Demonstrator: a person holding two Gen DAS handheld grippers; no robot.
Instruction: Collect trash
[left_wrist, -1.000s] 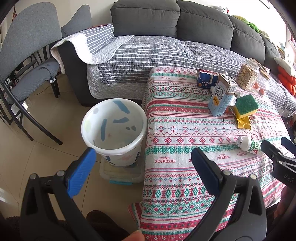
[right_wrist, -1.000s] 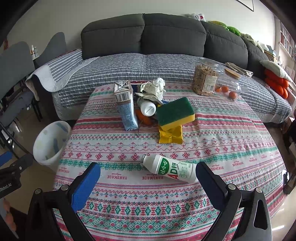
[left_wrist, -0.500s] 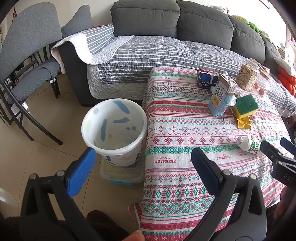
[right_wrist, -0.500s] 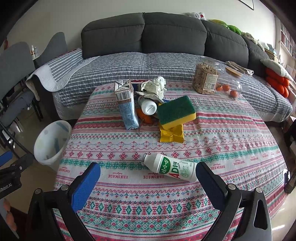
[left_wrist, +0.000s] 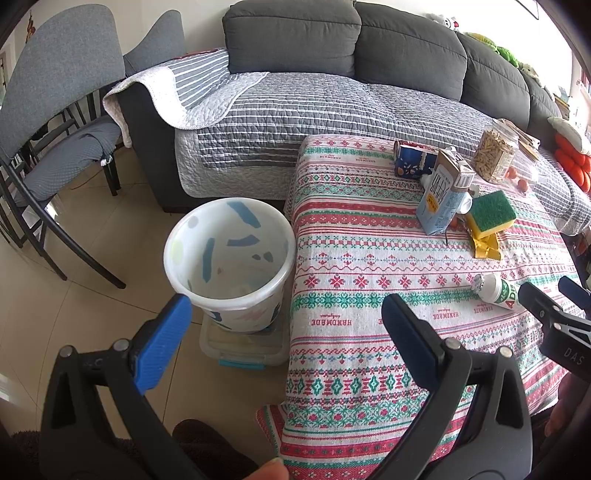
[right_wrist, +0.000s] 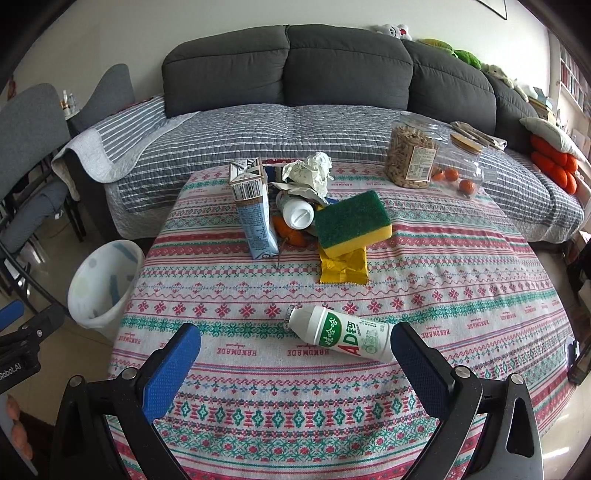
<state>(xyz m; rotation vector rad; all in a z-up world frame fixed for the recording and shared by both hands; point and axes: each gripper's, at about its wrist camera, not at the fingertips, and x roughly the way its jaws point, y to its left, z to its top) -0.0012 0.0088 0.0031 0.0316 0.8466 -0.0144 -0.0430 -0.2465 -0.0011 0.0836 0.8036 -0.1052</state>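
A white plastic bottle (right_wrist: 340, 334) with a green label lies on its side on the patterned tablecloth (right_wrist: 443, 295), just beyond my open right gripper (right_wrist: 295, 334). Nothing is between that gripper's blue pads. Farther back sits a heap: a blue milk carton (right_wrist: 255, 214), crumpled paper (right_wrist: 308, 173), a small white bottle (right_wrist: 297, 216), orange peel (right_wrist: 290, 232), a yellow wrapper (right_wrist: 343, 269) and a green-yellow sponge (right_wrist: 351, 221). My left gripper (left_wrist: 286, 310) hangs open and empty over the table's left edge. Beside it, a white bin (left_wrist: 229, 258) stands on the floor.
A jar of snacks (right_wrist: 410, 155) and a clear jar with oranges (right_wrist: 458, 173) stand at the table's far right. A grey sofa (right_wrist: 295, 122) runs behind the table. Grey chairs (left_wrist: 55, 110) stand left of the bin, which rests on a clear box (left_wrist: 243, 347).
Almost nothing has changed. The right wrist view has shifted very slightly, and both grippers stay open and empty.
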